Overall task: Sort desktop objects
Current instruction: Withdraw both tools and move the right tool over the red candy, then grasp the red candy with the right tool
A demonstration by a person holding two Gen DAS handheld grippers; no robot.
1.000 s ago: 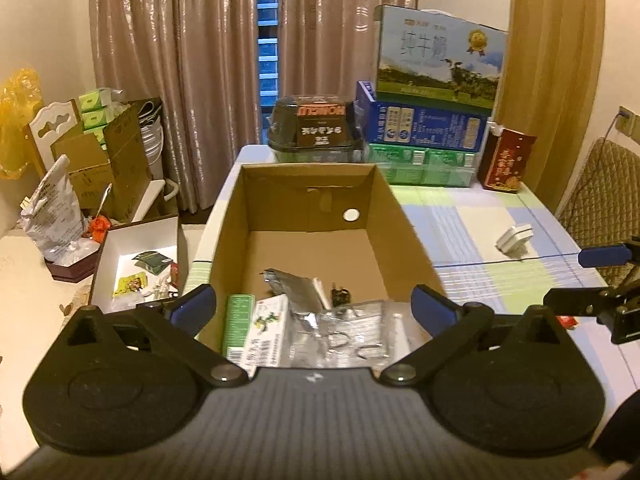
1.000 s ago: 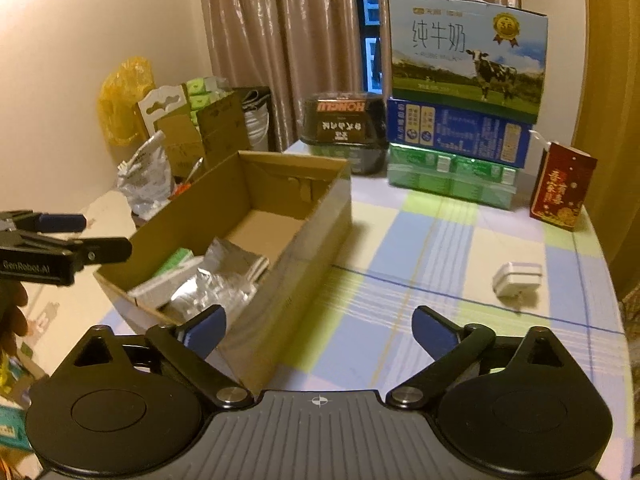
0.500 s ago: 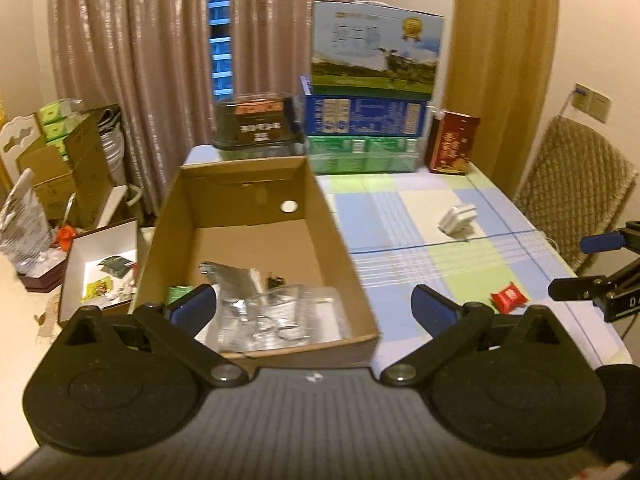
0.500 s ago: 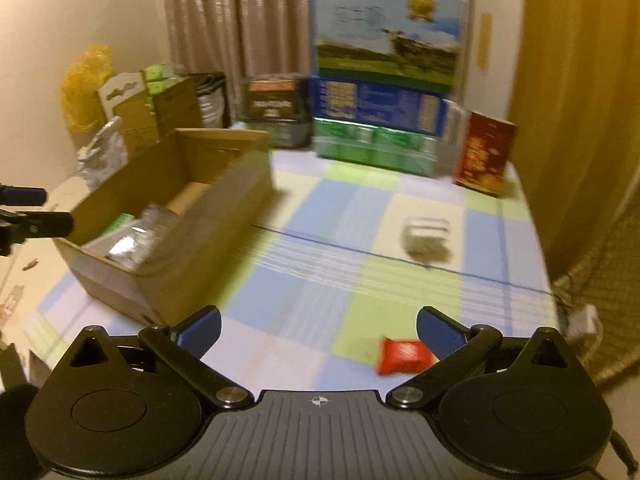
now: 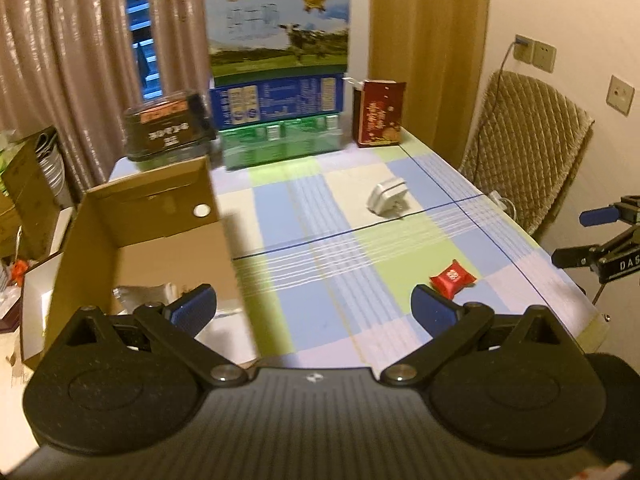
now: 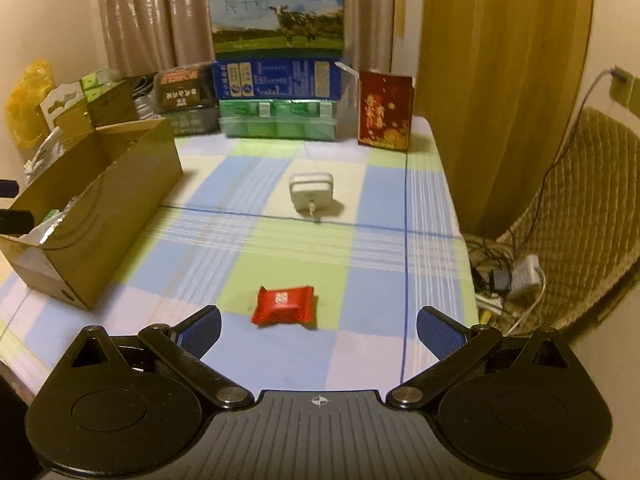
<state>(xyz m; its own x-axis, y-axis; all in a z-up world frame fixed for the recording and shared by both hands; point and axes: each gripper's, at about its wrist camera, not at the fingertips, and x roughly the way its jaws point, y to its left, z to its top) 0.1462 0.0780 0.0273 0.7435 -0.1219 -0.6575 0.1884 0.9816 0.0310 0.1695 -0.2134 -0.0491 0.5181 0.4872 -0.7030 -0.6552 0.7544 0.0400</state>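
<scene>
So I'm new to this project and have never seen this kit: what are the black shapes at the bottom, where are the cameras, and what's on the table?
Those black shapes are two hand-held grippers. One camera sits on each, looking forward along its blue-padded fingers. The left gripper and right gripper are both open and hold nothing. On the checked tablecloth lie a red candy packet, just ahead of the right gripper, and a white charger farther back. A cardboard box at the left holds sorted items. Stacked cartons stand at the far end.

Left gripper [image 5: 313, 309]: jaws spread wide, nothing between blue pads. Right gripper [image 6: 319, 328]: jaws spread wide, empty, tilted down, held level with left.
</scene>
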